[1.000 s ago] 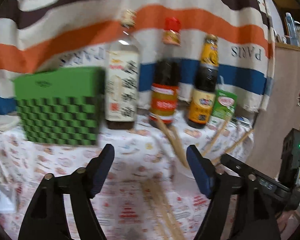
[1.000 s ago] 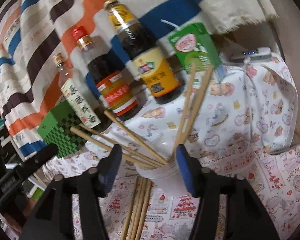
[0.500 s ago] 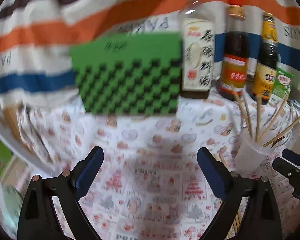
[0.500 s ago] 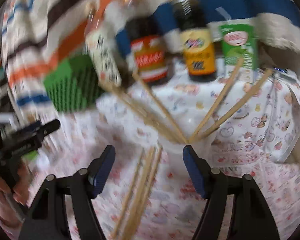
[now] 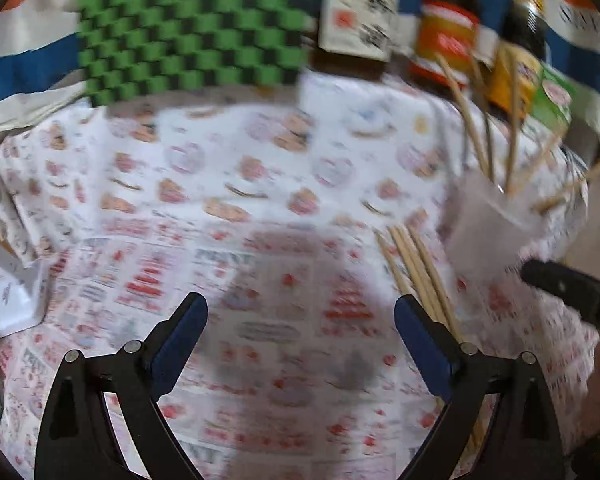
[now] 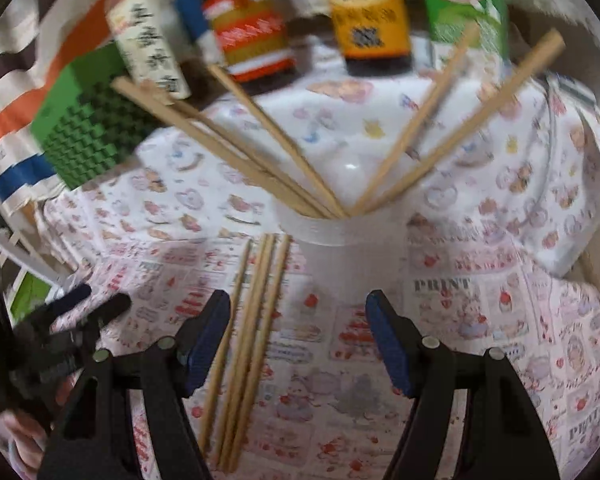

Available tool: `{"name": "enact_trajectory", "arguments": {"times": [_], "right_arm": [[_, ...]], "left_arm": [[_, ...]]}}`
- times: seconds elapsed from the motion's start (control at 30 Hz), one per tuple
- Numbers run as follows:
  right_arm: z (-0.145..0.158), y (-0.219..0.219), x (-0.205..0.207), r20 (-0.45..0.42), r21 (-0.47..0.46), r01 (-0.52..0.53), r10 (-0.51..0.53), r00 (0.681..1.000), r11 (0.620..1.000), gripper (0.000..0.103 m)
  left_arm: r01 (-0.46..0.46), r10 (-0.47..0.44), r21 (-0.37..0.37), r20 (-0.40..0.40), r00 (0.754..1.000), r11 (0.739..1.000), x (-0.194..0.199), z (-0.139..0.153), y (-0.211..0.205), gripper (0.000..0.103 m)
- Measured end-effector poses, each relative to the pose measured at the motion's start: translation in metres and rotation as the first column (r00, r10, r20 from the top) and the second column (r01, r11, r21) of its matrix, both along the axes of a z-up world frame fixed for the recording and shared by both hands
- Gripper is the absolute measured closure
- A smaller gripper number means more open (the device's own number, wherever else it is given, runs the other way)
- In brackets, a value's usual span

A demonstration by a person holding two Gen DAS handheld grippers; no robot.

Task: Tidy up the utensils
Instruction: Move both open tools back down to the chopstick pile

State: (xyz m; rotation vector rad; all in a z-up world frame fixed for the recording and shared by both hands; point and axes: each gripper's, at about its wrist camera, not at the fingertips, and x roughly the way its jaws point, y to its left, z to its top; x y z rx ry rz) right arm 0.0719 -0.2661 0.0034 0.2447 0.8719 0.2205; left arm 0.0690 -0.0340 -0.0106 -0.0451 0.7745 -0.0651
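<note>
A translucent plastic cup (image 6: 340, 248) holds several wooden chopsticks (image 6: 260, 160) that fan out of its rim. More loose chopsticks (image 6: 252, 320) lie flat on the printed tablecloth, left of the cup. My right gripper (image 6: 298, 332) is open above the cloth, just before the cup, with the loose chopsticks by its left finger. My left gripper (image 5: 300, 332) is wide open over bare cloth; the loose chopsticks (image 5: 416, 268) and the cup (image 5: 488, 228) lie to its right. Nothing sits between either pair of fingers.
At the back stand a green-and-black checkered box (image 5: 196, 28), sauce bottles (image 6: 252, 32) and a green carton (image 6: 464, 0) against a striped cloth. A white object (image 5: 16, 300) lies at the table's left edge. The right gripper's tip (image 5: 572, 292) shows at the left view's right side.
Both grippers have tilted down and sunk toward the table. The left gripper's jaws stand wider than a second ago. The cup and loose chopsticks now lie closer in the right view.
</note>
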Motion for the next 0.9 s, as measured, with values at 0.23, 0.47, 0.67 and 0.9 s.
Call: {"name": "enact_trajectory", "arguments": {"times": [0.23,0.47,0.67,0.9], "right_arm": [[-0.013,-0.013,0.009,-0.061,0.024,0.048,-0.047,0.997,0.999,0.035],[-0.008,-0.01,0.008,-0.04,-0.005,0.053,-0.053,0.998,0.999,0.034],[-0.009,-0.008,0.008,-0.042,-0.019,0.049,-0.05,0.998,0.999,0.034],[-0.013,-0.005,0.01,-0.047,-0.031,0.043,-0.045,0.998,0.999,0.034]], "left_arm": [[0.135,-0.131,0.05,-0.083,0.988,0.99,-0.006,-0.014,-0.038,0.012],[0.219,-0.21,0.053,-0.139,0.968,0.974,-0.012,-0.028,-0.061,0.025],[0.27,-0.257,0.042,-0.206,0.944,0.962,-0.014,-0.038,-0.072,0.034],[0.293,-0.281,0.018,-0.229,0.932,0.956,-0.016,-0.04,-0.073,0.044]]}}
